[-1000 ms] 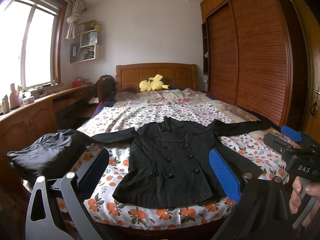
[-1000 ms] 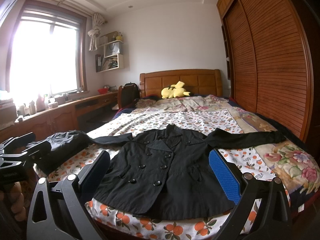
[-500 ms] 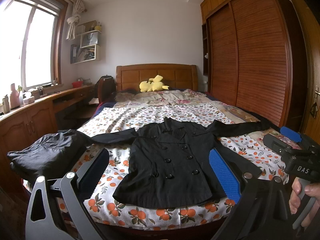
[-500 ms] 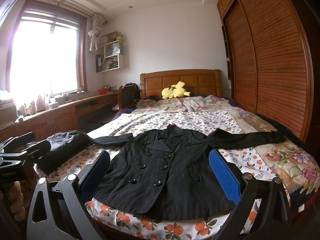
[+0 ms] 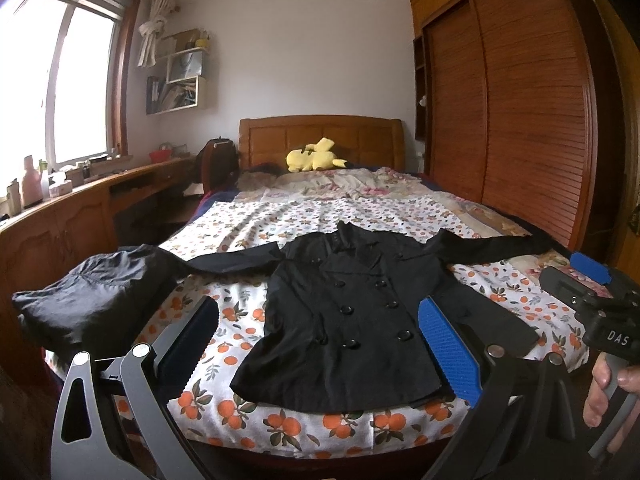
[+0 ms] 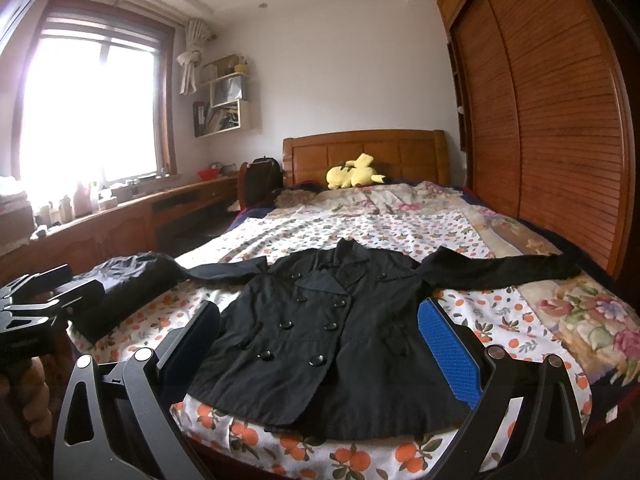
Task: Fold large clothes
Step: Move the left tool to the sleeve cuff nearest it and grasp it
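A black double-breasted coat [image 5: 352,308] [image 6: 320,320] lies flat, front up, on the flowered bedspread [image 5: 288,220] [image 6: 360,228], both sleeves spread sideways and its hem near the foot of the bed. My left gripper [image 5: 316,316] hovers open in front of the hem with nothing between its fingers. My right gripper [image 6: 318,316] is open too, held before the bed's foot edge, empty. The right gripper's body [image 5: 592,296] shows at the right of the left wrist view, a hand [image 5: 612,392] on its handle. The left gripper's body [image 6: 36,312] shows at the left of the right wrist view.
A folded black garment [image 5: 92,296] [image 6: 128,284] lies at the bed's near left corner. A yellow plush toy [image 5: 314,156] [image 6: 354,174] rests by the wooden headboard. A wooden desk counter [image 5: 80,208] runs along the left; louvred wardrobe doors [image 5: 520,120] line the right.
Both grippers have stayed almost in place; the views have barely shifted. The coat has not moved.
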`<state>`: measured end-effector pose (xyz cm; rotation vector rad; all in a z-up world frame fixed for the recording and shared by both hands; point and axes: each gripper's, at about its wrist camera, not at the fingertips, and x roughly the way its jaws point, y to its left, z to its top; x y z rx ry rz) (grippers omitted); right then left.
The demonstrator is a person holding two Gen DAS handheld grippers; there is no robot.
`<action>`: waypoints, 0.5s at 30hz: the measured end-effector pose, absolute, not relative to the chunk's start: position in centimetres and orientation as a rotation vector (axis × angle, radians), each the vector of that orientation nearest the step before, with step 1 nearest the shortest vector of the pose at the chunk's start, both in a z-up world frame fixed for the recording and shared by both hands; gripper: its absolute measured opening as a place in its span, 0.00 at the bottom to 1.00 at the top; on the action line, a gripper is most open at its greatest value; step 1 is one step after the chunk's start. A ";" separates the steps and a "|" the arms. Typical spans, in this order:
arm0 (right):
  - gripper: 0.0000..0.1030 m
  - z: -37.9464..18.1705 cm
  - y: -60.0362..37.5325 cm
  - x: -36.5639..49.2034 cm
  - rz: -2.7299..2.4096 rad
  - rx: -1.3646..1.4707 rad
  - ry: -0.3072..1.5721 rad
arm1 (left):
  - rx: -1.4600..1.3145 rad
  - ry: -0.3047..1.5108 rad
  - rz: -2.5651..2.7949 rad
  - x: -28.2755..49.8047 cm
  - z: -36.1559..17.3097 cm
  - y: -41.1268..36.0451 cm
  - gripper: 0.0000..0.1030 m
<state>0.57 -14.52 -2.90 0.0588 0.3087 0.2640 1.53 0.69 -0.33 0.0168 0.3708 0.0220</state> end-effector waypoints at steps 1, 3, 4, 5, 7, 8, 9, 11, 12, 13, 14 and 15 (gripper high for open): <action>0.93 -3.0 -14.6 0.9 0.265 0.058 0.310 | 0.016 0.373 0.024 1.7 -0.5 0.8 0.98; 0.93 -3.3 -14.3 1.4 0.270 0.056 0.316 | 0.016 0.376 0.030 2.2 -1.1 1.3 0.98; 0.93 -3.3 -14.3 1.6 0.272 0.055 0.317 | 0.016 0.379 0.033 2.4 -1.3 1.5 0.98; 0.93 -3.4 -14.1 1.8 0.274 0.053 0.319 | 0.014 0.384 0.035 2.8 -1.5 1.7 0.98; 0.93 -3.6 -13.7 2.5 0.280 0.048 0.323 | 0.011 0.391 0.041 3.4 -1.9 2.0 0.98; 0.93 -3.7 -13.6 2.7 0.284 0.046 0.324 | 0.009 0.394 0.043 3.6 -2.0 2.3 0.98; 0.93 -3.7 -13.3 3.1 0.288 0.043 0.323 | 0.008 0.399 0.046 4.0 -2.3 2.5 0.98; 0.93 -3.9 -13.1 3.7 0.296 0.039 0.322 | 0.010 0.403 0.051 4.5 -2.8 2.9 0.98; 0.93 -3.9 -12.9 4.1 0.299 0.037 0.323 | 0.012 0.407 0.055 4.8 -3.0 3.1 0.98; 0.93 -4.0 -12.7 4.6 0.305 0.036 0.326 | 0.013 0.411 0.059 5.1 -3.3 3.4 0.98; 0.93 -4.1 -12.6 5.0 0.310 0.034 0.327 | 0.013 0.417 0.062 5.5 -3.6 3.6 0.98; 0.93 -4.2 -12.4 5.4 0.314 0.033 0.328 | 0.013 0.422 0.066 5.9 -3.9 3.8 0.98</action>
